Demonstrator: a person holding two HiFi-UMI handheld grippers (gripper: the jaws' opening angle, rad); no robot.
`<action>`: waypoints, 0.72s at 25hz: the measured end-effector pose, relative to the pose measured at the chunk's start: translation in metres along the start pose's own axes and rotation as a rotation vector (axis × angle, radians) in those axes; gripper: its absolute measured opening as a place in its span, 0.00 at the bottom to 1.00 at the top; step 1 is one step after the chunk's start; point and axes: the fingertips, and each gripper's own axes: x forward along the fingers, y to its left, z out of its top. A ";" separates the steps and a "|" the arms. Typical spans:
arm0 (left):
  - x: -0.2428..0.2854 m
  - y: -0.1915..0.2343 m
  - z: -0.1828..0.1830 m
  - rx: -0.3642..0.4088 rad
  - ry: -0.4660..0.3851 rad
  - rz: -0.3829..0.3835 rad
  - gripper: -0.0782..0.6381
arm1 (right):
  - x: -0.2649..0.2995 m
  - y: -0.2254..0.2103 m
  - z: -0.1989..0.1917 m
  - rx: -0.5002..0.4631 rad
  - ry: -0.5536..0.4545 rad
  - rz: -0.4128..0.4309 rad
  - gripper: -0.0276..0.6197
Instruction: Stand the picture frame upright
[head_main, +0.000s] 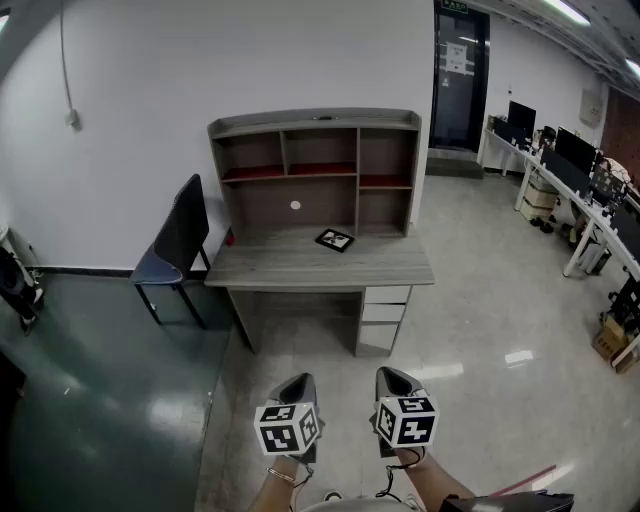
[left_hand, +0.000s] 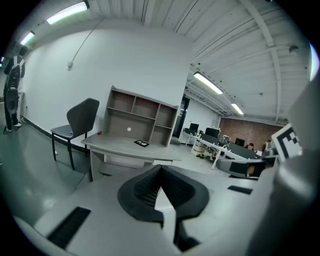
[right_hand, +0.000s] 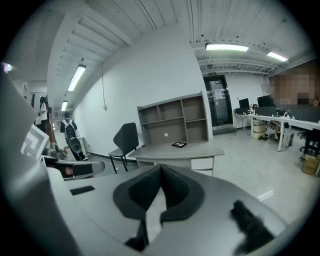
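A small black picture frame (head_main: 335, 239) lies flat on the grey desk (head_main: 320, 265), near the hutch's right half. It shows far off as the same dark frame (left_hand: 141, 143) in the left gripper view and as a dark frame (right_hand: 179, 144) in the right gripper view. My left gripper (head_main: 300, 383) and right gripper (head_main: 392, 377) hover side by side over the floor, well short of the desk. Both have their jaws shut with nothing between them. The left gripper (left_hand: 160, 167) and right gripper (right_hand: 161, 166) point toward the desk.
A dark chair (head_main: 176, 247) stands at the desk's left. A shelf hutch (head_main: 315, 165) sits on the desk's back edge, drawers (head_main: 385, 312) below on the right. Office tables with monitors (head_main: 575, 190) line the right side. A person with a backpack (right_hand: 72, 137) stands far left.
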 end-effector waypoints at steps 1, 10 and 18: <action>0.000 0.003 0.000 -0.002 0.002 -0.002 0.13 | 0.001 0.002 0.000 0.000 0.001 -0.001 0.09; 0.000 0.025 0.000 -0.006 0.012 -0.016 0.13 | 0.009 0.015 0.000 0.021 -0.013 -0.027 0.09; 0.001 0.042 -0.007 -0.031 0.028 -0.021 0.13 | 0.008 0.019 -0.007 0.033 0.001 -0.052 0.09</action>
